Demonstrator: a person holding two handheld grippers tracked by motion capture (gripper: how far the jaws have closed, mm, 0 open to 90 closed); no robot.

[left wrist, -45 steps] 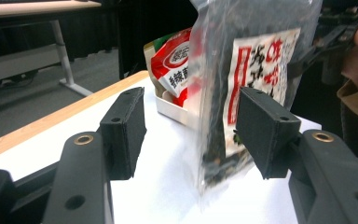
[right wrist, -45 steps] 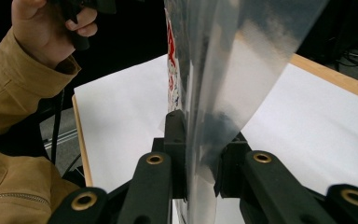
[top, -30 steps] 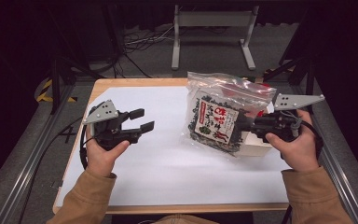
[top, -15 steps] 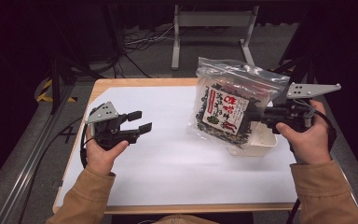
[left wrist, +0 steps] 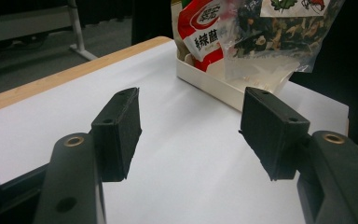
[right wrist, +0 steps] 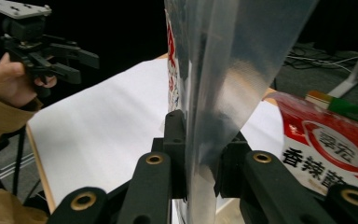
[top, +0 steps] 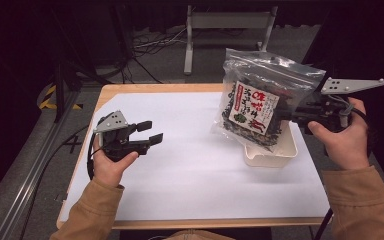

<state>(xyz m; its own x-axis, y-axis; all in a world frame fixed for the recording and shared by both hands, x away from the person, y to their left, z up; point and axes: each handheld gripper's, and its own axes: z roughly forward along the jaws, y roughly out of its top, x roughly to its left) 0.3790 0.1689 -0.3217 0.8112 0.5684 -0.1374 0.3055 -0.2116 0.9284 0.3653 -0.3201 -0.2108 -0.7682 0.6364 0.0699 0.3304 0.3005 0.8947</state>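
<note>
My right hand-held gripper is clamped on the clear plastic bag, with the pads pinching the film at the bag's edge; in the right gripper view the plastic runs straight up between the two jaws. The bag hangs in the air directly above the white tray, and its lower corner dips toward the tray's open top; I cannot tell if it touches the rim. Inside the bag I see dark, leafy dried pieces mixed with pale bits, and a red, white and green label faces outward. The bag's seal at the top looks closed.

The tray sits on the white sheet that covers the bench, toward that sheet's right edge. In the left gripper view the tray holds a red and white packet standing against its wall, and the bag hangs just over it. The right gripper view shows that same packet lying behind the bag, with large printed characters on it.

My left hand-held gripper is well to the left of the tray, over bare sheet, its jaws apart with nothing between them. In its own view both pads point toward the tray across open paper.
</note>
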